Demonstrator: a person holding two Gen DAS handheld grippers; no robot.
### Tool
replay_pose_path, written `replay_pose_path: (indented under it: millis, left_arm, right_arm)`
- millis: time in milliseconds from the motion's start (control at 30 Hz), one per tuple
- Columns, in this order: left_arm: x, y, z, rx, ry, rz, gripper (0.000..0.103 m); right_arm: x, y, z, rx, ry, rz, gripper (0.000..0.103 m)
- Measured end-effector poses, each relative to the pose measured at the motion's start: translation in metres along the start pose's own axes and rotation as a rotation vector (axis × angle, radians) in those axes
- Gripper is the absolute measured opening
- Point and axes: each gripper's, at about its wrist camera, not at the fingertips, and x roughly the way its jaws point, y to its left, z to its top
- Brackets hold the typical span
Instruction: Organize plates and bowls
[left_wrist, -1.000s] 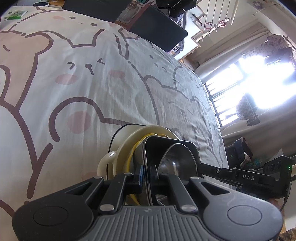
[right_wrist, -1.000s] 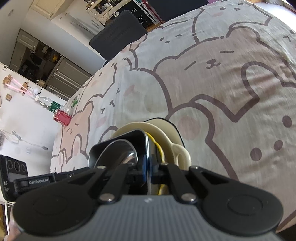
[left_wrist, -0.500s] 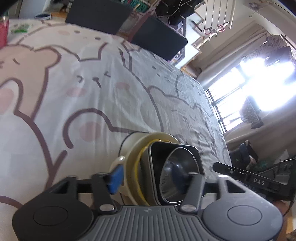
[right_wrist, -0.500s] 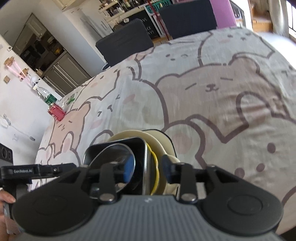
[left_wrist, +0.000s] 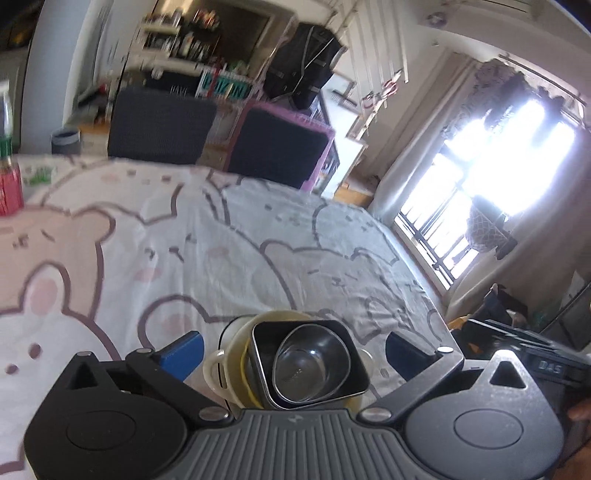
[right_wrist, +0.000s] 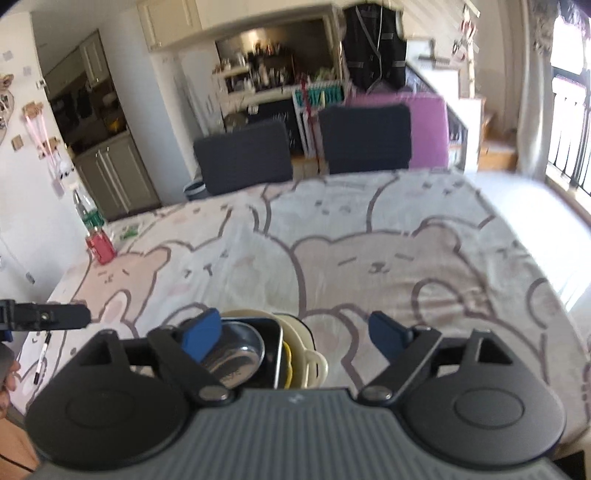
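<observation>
Both sets of fingers opening, nothing pinched: left gripper (left_wrist: 293, 345), right gripper (right_wrist: 295, 332); nested stack (left_wrist: 295, 365) sits at six o'clock on the tabletop (left_wrist: 221, 240); lift clear without nudging it.

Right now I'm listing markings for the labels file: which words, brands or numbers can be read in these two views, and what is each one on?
"DAS": on the right gripper's black body, seen from the left wrist.
Green-and-white lettering on the sign behind the chairs: too blurred to read.
Red bottle label: too small to read.
Nested bowls, tablecloth: no text.
</observation>
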Motion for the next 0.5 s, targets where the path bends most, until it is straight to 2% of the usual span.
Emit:
replay_pose_path:
  millis: [100,200,400,500]
  left_arm:
    - [-0.024,-0.016,-0.007,0.055,-0.078,0.035,0.103]
    - [-0.041,-0.026,-0.019,0.069,-0.116,0.056,0.103]
    - [-0.067,-0.045,-0.057,0.141,-0.217,0.164,0.103]
    - [-0.072,-0.05,-0.072,0.149,-0.23,0.219,0.103]
  right_arm:
    - [-0.031,0.013,-0.01,-0.03,-0.091,-0.026,0.101]
    - [-0.055,0.021,-0.024,-0.076,-0.164,-0.039,0.102]
    - [-0.077,0.024,-0.053,-0.108,-0.238,-0.014,0.103]
    - [-0.082,0.023,-0.064,-0.123,-0.254,-0.014,0.103]
